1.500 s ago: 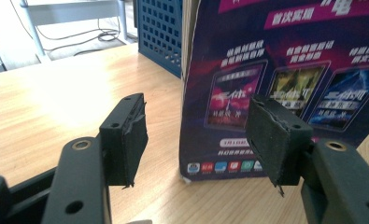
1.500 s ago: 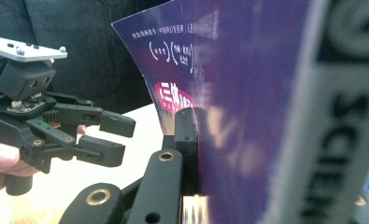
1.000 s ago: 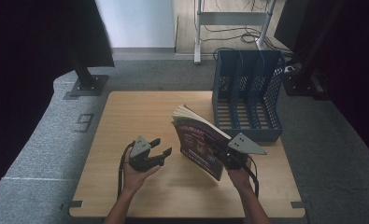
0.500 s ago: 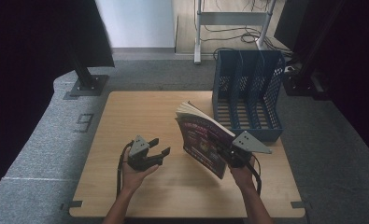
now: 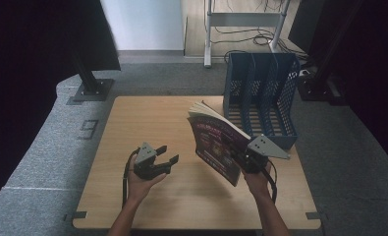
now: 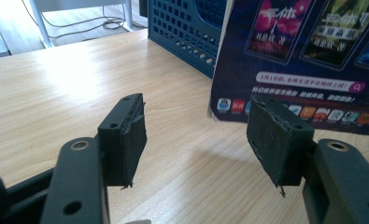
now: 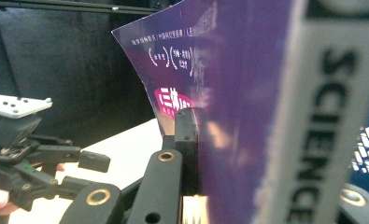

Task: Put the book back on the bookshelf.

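Note:
A purple magazine (image 5: 213, 140) stands tilted on its lower edge on the wooden table (image 5: 147, 113), spine towards the right hand. My right gripper (image 5: 239, 156) is shut on its lower right part. In the right gripper view the black jaw presses flat on the cover (image 7: 238, 93), and the other jaw is hidden behind the pages. My left gripper (image 5: 167, 153) is held a little above the table to the magazine's left, open and empty. In the left gripper view its pads (image 6: 126, 135) stand wide apart, with the magazine's cover (image 6: 308, 51) ahead on the right.
A blue file rack (image 5: 261, 93) with several upright slots stands at the table's back right, just behind the magazine, and appears as a blue rack (image 6: 187, 28) in the left gripper view. Grey carpet (image 5: 49, 147) surrounds the table; dark curtains hang at both sides.
The right hand has shifted the magazine slightly right and brought it a little more upright. The left gripper has stayed where it was.

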Available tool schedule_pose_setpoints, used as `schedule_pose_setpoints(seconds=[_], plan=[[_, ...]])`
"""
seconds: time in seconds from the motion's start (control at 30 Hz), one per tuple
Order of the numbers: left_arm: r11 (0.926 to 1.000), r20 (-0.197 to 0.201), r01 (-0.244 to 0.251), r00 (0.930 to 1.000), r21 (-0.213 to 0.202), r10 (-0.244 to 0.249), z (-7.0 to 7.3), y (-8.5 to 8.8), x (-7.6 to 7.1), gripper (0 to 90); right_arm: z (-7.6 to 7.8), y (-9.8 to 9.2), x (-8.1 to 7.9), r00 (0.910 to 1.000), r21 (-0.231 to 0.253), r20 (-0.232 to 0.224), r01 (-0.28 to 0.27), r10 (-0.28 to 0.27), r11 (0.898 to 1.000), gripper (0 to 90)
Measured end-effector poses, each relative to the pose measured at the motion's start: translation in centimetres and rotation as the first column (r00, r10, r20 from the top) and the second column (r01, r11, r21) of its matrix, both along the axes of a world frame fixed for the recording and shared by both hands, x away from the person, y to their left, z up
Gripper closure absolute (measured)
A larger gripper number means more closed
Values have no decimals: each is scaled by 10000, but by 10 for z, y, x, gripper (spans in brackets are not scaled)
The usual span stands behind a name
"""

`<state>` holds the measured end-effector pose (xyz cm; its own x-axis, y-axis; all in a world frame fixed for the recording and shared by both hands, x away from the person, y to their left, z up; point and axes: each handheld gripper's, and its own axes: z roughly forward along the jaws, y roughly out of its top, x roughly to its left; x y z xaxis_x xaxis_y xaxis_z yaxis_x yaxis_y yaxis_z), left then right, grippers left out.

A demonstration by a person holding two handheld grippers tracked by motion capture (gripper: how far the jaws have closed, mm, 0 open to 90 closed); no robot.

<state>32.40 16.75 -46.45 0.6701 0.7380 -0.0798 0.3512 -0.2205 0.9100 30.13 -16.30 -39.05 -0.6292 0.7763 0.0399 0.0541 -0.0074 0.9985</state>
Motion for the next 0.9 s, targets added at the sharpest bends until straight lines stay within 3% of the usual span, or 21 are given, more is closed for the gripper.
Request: schedule_pose_setpoints(seconds=[0.27, 0.9], plan=[[9999, -64, -97, 9999, 30, 98, -1, 1, 1, 372, 12, -2, 6, 9996, -19, 94, 252, -252, 9997, 817], [9999, -161, -82, 9998, 67, 83, -3, 1, 2, 372, 19, -12, 14, 9973, 98, 153, 720, -722, 9974, 817]])
